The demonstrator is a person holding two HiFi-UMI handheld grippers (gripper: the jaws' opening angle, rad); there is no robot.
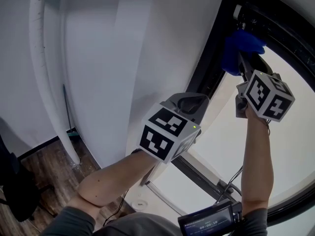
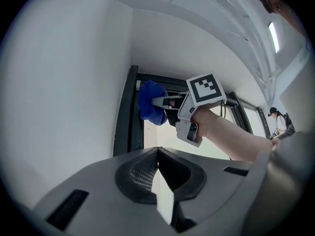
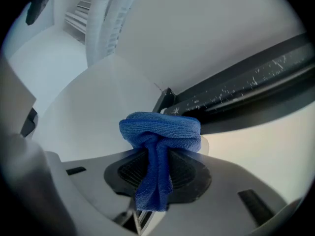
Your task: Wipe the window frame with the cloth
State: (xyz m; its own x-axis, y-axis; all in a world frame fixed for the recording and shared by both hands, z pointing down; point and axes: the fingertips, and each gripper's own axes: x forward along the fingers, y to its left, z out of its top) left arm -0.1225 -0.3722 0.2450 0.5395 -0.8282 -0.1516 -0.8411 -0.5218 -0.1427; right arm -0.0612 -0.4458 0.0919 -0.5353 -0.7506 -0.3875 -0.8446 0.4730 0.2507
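My right gripper [image 1: 244, 64] is raised high and shut on a bunched blue cloth [image 1: 240, 47]. The cloth presses against the black window frame [image 1: 210, 68] near its upper corner. In the right gripper view the cloth [image 3: 160, 131] bulges out of the jaws of the gripper [image 3: 157, 157], touching the frame's corner [image 3: 170, 102]. My left gripper [image 1: 190, 103] hangs lower, in front of the white wall beside the frame, its jaws shut on nothing. The left gripper view looks past that gripper [image 2: 157, 152] up at the cloth [image 2: 149, 102] and the frame [image 2: 123, 127].
A white wall [image 1: 123, 53] runs left of the frame, with a white curved pipe [image 1: 47, 73] further left. Wooden floor [image 1: 47, 166] lies below. A small black camera [image 1: 210, 220] and cables sit near my chest. The bright window pane [image 1: 295, 146] fills the right side.
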